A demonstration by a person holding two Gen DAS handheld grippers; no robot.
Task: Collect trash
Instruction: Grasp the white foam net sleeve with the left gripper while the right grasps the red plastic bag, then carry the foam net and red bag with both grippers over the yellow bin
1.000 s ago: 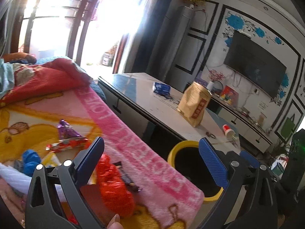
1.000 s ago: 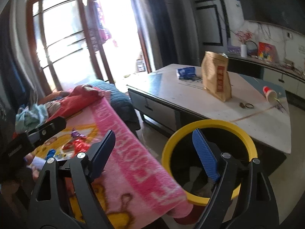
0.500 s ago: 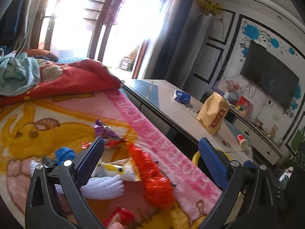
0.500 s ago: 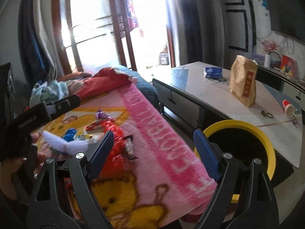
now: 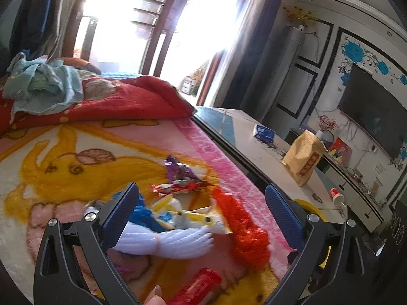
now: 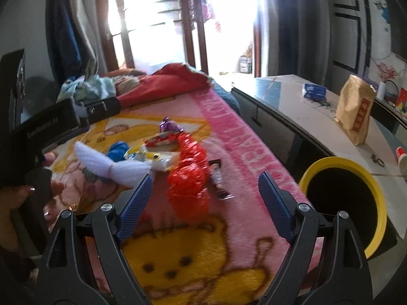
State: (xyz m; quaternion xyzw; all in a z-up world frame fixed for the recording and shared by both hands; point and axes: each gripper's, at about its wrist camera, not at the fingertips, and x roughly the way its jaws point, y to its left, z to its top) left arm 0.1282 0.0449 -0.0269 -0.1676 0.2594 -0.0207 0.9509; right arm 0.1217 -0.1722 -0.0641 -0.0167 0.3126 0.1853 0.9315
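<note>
Trash lies on a pink and yellow blanket (image 5: pixel 63 157): a crumpled red wrapper (image 5: pixel 244 228) (image 6: pixel 189 175), a white twisted wrapper (image 5: pixel 168 241) (image 6: pixel 112 169), a yellow and white packet (image 5: pixel 193 216), a purple wrapper (image 5: pixel 178 171) (image 6: pixel 168 125), a blue scrap (image 6: pixel 118 150), a dark snack wrapper (image 6: pixel 218 180) and a red packet (image 5: pixel 195 287). My left gripper (image 5: pixel 201 208) is open, just above the pile. My right gripper (image 6: pixel 206 195) is open above the red wrapper. A yellow-rimmed bin (image 6: pixel 348 203) stands beside the bed.
A white coffee table (image 6: pixel 292 101) beside the bed holds a brown paper bag (image 6: pixel 356 114), a blue packet (image 6: pixel 314 90) and a small cup (image 5: pixel 337 194). Red bedding (image 5: pixel 114 101) and light blue clothes (image 5: pixel 43 84) lie at the far end. A TV (image 5: pixel 374 111) hangs on the wall.
Both grippers have swung left from the bin toward the trash pile on the blanket. The pile has come closer and larger. Both stay open.
</note>
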